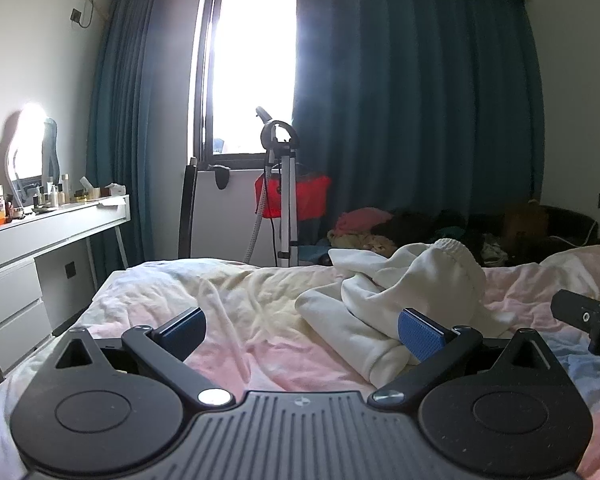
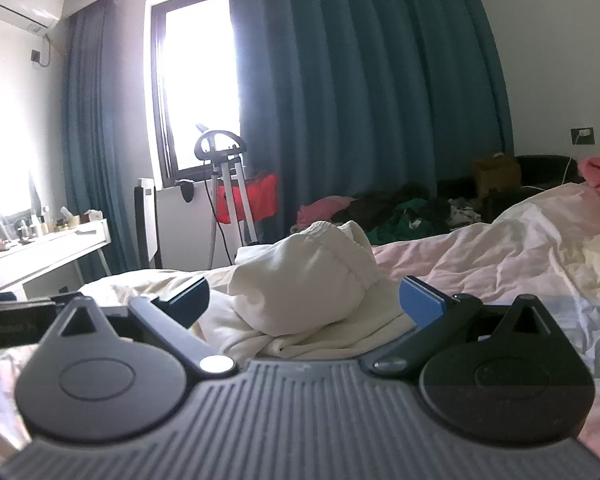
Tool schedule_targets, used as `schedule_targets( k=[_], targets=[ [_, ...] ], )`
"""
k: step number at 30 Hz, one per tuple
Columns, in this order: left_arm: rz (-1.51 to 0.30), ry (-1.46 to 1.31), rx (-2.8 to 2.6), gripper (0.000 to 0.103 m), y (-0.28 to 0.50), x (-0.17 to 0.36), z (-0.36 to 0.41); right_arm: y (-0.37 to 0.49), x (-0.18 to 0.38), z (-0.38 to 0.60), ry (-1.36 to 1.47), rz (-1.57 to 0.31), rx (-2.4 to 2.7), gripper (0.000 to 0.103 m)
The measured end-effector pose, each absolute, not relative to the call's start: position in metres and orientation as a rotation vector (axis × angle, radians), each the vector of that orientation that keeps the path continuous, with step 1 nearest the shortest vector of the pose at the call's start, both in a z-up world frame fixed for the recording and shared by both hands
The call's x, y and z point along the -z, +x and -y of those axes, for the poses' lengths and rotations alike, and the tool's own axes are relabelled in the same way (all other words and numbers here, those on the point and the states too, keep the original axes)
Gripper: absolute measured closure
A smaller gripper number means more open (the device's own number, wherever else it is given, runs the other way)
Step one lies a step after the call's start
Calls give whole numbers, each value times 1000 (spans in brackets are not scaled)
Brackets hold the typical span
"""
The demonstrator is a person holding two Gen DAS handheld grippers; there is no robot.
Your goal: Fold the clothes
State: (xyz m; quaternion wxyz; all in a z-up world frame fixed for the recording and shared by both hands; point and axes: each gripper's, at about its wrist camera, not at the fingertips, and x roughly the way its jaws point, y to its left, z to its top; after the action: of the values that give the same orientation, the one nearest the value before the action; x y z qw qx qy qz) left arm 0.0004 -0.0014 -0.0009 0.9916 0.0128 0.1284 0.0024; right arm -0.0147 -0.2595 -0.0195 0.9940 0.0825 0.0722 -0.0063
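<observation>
A crumpled cream-white garment [image 1: 396, 300] with a ribbed elastic hem lies in a heap on the bed [image 1: 228, 300]. My left gripper [image 1: 302, 334] hovers low over the pink and yellow sheet, wide open, with the heap just ahead of its right blue pad; nothing is between the pads. In the right wrist view the same garment [image 2: 308, 284] bulges up directly ahead of my right gripper [image 2: 304, 306], whose jaws stand wide open on either side of it without pressing it. The right gripper's black body [image 1: 584, 320] shows at the left view's right edge.
A white dresser [image 1: 40, 240] with bottles and a lit mirror stands left of the bed. A garment steamer stand [image 1: 284, 184] and a red bag [image 1: 300, 196] sit under the window. A pile of dark and pink clothes [image 2: 400, 208] lies beyond the bed, before blue curtains.
</observation>
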Motion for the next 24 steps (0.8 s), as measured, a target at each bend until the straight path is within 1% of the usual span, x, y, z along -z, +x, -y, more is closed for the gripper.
schedule_targets(
  k=[10,15,20,24],
  targets=[
    [-238,35,-10,0,-1,0,1,-13,22,260,148,-151,13,0],
    [-237,33,-13,0,-1,1,1,-17,10,258,142,-163,27,0],
    [-245,35,-5,0,-1,3,1,-17,9,266,193,-175,-6,0],
    [-253,31,-3,0,-1,5,1,-21,10,268,218,-145,1,1]
  ],
)
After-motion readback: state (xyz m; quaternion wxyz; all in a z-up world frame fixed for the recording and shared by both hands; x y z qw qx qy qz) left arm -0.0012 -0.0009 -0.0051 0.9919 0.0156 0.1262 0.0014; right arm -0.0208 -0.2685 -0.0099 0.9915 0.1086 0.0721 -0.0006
